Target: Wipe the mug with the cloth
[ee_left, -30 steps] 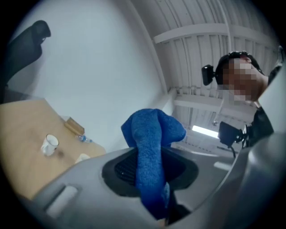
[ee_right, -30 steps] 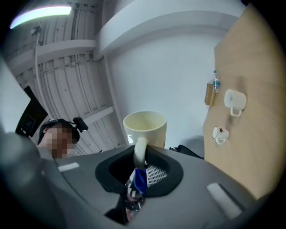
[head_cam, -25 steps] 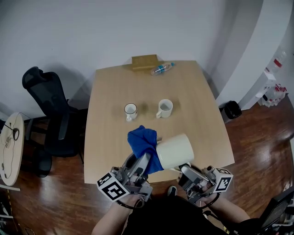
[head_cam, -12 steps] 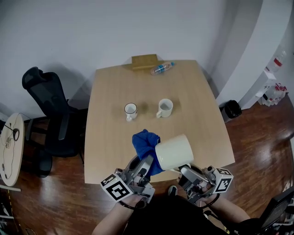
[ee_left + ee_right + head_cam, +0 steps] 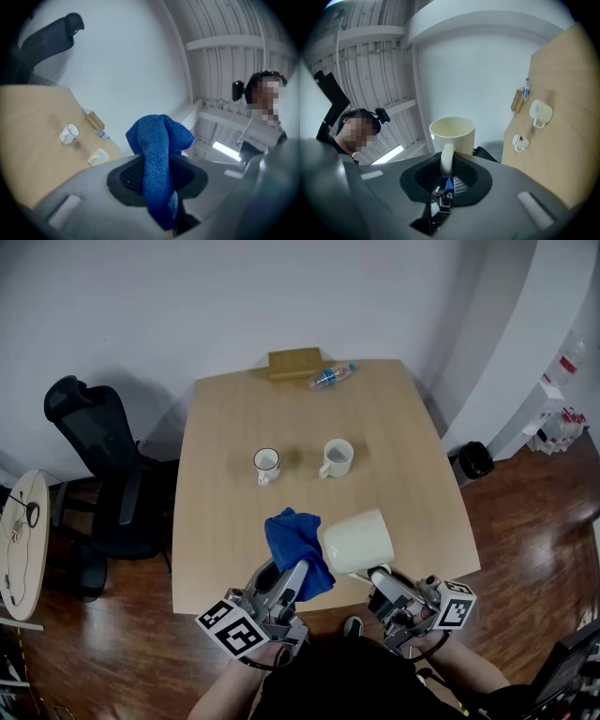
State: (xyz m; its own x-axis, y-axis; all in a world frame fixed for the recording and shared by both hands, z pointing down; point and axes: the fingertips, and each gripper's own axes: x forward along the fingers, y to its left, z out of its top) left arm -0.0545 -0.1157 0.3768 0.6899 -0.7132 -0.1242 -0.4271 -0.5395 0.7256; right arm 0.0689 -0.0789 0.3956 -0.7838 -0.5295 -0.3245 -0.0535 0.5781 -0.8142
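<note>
Mug [image 5: 356,542]: cream, held in the air over the near edge of the surface [image 5: 234,521], tipped onto its side. It is gripped by its handle in the right hand-held gripper [image 5: 377,576]. In the right gripper view the jaws are seen closed tight on the handle [image 5: 446,159], with the mug's open mouth above them. From the head view the handle is hidden behind the mug body, and which end is open is hard to make out.

Cloth [image 5: 295,545]: blue, bunched, clamped in the left hand-held gripper [image 5: 298,570]. In the left gripper view the jaws are seen pressed on a narrow fold, with the loose bulk [image 5: 159,136] standing above them. The lower end is lost between the jaws. The cloth lies just beside the mug's left end. Actual contact cannot be confirmed.

The person's hands are largely cut off at the bottom edge of the head view.

Further back on the surface two small cups are noted: a dark-rimmed one [image 5: 266,464] and a plain one [image 5: 336,458], near each other but apart. At the far edge a plastic bottle [image 5: 331,379] lies just beside a wooden block [image 5: 294,364]. An office chair [image 5: 94,474] stands to the left.
</note>
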